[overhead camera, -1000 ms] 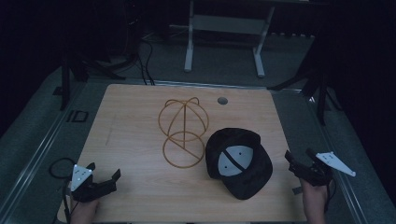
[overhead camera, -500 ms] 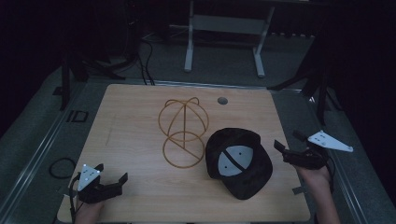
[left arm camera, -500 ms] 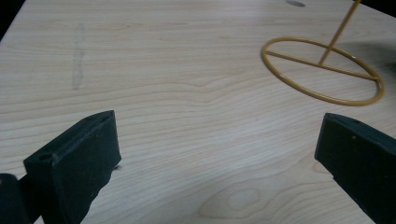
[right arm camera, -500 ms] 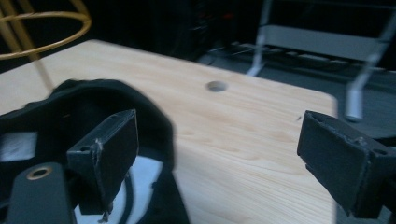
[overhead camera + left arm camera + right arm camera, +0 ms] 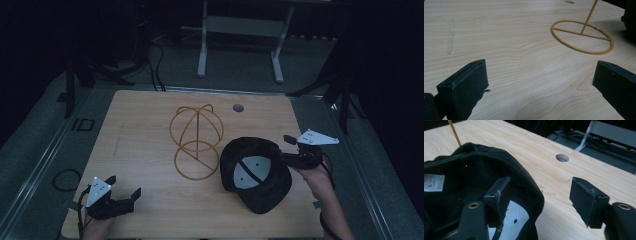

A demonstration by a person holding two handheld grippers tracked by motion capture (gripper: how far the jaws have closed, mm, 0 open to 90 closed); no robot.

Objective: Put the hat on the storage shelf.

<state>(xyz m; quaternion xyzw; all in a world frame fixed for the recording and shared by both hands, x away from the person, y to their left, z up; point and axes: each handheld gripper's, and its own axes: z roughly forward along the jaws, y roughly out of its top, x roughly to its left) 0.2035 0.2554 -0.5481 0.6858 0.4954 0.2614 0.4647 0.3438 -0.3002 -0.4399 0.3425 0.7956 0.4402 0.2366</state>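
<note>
Cap (image 5: 257, 172) lies upside down on the table (image 5: 145, 125), just right of the wire hat stand (image 5: 196, 142), opening up so its rim is easy to pinch. Right gripper (image 5: 541, 195) straddles that rim, one jaw inside the cap and one outside; jaws have just been closing but the pads aren't pressing the fabric yet, so no grip. Left gripper (image 5: 539, 82) sits wide open and empty near the front left corner, likely parked clear.
</note>
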